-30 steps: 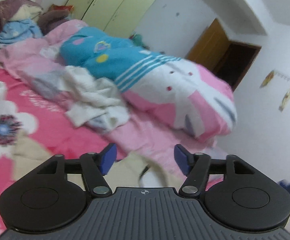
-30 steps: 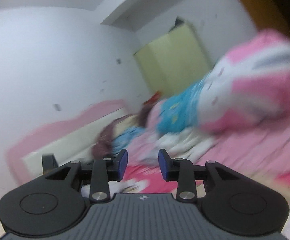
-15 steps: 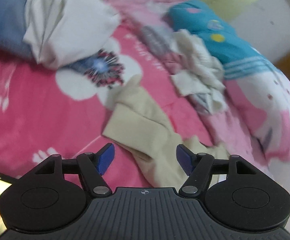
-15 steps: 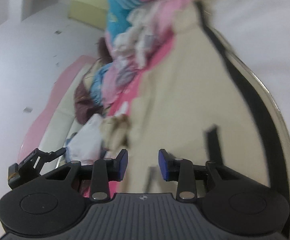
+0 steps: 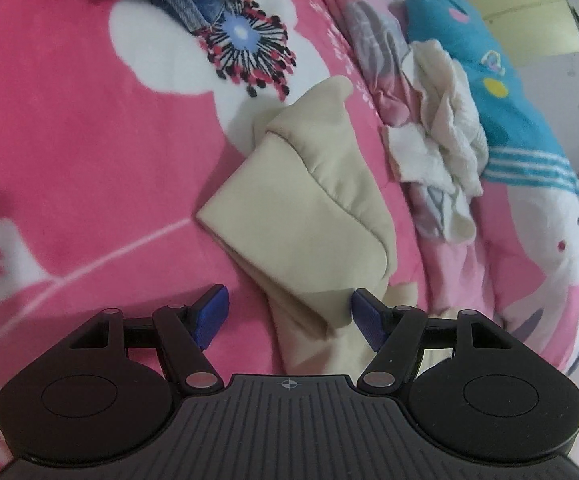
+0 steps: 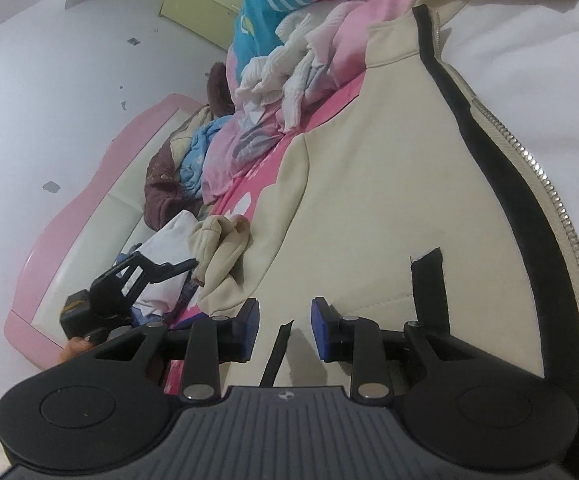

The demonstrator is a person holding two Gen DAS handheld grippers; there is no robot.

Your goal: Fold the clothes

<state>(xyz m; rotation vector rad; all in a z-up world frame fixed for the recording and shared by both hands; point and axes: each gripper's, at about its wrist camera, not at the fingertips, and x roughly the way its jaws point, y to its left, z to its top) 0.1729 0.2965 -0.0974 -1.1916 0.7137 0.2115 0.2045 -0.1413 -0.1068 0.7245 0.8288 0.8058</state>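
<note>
A cream jacket lies spread on the pink flowered bedspread (image 5: 69, 128). Its folded sleeve (image 5: 309, 208) runs up from between the fingers of my left gripper (image 5: 289, 312), which is open and low over the sleeve's lower end. The right blue pad (image 5: 365, 316) sits against a fold of the sleeve. In the right wrist view the jacket's body (image 6: 369, 200) fills the frame, with black trim and a zipper (image 6: 561, 208). My right gripper (image 6: 283, 328) hovers just over it, jaws partly open, a thin black strip (image 6: 275, 356) below the gap. The left gripper (image 6: 161, 268) shows beside the bunched sleeve (image 6: 221, 248).
A crumpled white knit garment (image 5: 441, 120) and a blue, white and pink quilt (image 5: 489, 92) lie along the far side of the bed. White cloth and denim (image 5: 193, 4) sit at the top. A pink headboard (image 6: 89, 184) and more clothes (image 6: 185, 160) stand at the bed's end.
Both grippers have come down from facing across the room to low over the bed. The left now straddles the cream sleeve; the right sits over the jacket body with slightly narrower jaws.
</note>
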